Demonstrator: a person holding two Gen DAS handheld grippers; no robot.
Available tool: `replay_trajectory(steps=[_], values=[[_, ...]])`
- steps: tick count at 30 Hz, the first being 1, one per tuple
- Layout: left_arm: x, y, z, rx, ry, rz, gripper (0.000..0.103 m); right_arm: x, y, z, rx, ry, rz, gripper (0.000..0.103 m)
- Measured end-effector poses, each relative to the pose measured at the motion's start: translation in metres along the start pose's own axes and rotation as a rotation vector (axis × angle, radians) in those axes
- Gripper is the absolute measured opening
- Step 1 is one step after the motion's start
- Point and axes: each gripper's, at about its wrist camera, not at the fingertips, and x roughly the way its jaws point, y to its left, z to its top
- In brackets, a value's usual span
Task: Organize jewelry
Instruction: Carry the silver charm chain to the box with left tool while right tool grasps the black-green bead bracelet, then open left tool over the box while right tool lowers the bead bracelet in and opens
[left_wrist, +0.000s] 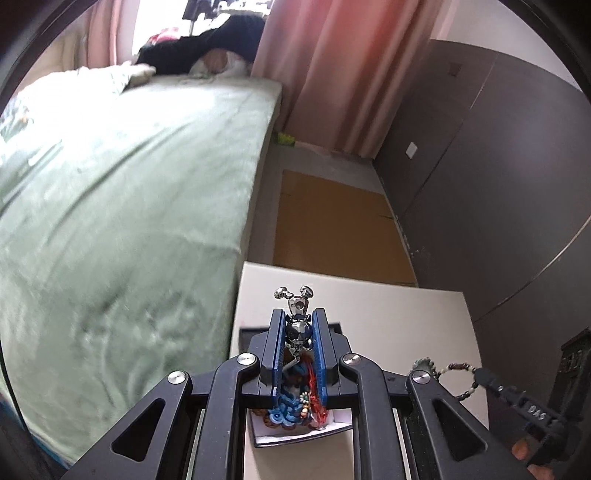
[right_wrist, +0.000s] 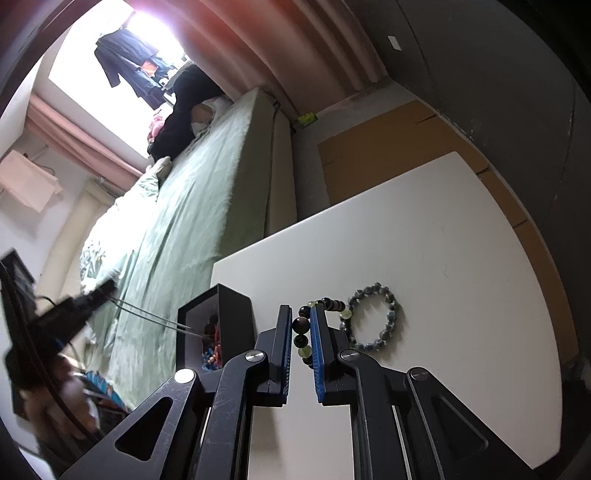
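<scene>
My left gripper (left_wrist: 298, 317) is shut on a silver figure pendant (left_wrist: 297, 325), held above a black jewelry box (left_wrist: 334, 326) that holds blue and red corded pieces (left_wrist: 295, 410). In the right wrist view the pendant's chain (right_wrist: 159, 319) runs from the left gripper (right_wrist: 107, 290) down into the box (right_wrist: 232, 314). My right gripper (right_wrist: 301, 321) is shut on a dark bead bracelet (right_wrist: 301, 332) with pale green beads, over the white table (right_wrist: 443, 258). A blue-grey bead bracelet (right_wrist: 373, 317) lies on the table just right of it.
A bed with a green cover (left_wrist: 110, 203) runs along the table's left side. Brown cardboard (left_wrist: 332, 221) lies on the floor beyond the table. Dark wardrobe panels (left_wrist: 498, 166) stand to the right, pink curtains (left_wrist: 314, 66) at the back.
</scene>
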Motion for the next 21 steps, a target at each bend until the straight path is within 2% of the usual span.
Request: replay_trajectory(steps=[6,10,12,13,15,16,17,21], values=[[0.032,0.023,-0.019,-0.071,0.014,-0.038,0.015,0.007,0.005,0.000,0.003,-0.019,0.011,0.011],[0.057,0.047,-0.024,-0.179,0.123,-0.048,0.016,0.012,0.012,-0.003,-0.005,-0.032,0.021,0.011],[0.052,0.056,-0.022,-0.216,0.115,-0.068,0.016,0.014,0.018,-0.004,-0.013,-0.043,0.039,0.011],[0.047,0.059,-0.020,-0.228,0.107,-0.083,0.019,0.014,0.021,-0.003,-0.018,-0.051,0.050,0.011],[0.035,0.065,-0.018,-0.234,0.078,-0.097,0.043,0.016,0.028,-0.004,-0.026,-0.071,0.078,0.011],[0.026,0.068,-0.018,-0.240,0.051,-0.096,0.062,0.017,0.031,-0.004,-0.028,-0.077,0.091,0.011],[0.017,0.072,-0.018,-0.251,0.019,-0.088,0.071,0.018,0.034,-0.004,-0.031,-0.083,0.107,0.011],[-0.005,0.085,-0.017,-0.273,-0.031,-0.080,0.072,0.029,0.052,-0.007,-0.050,-0.081,0.167,0.011]])
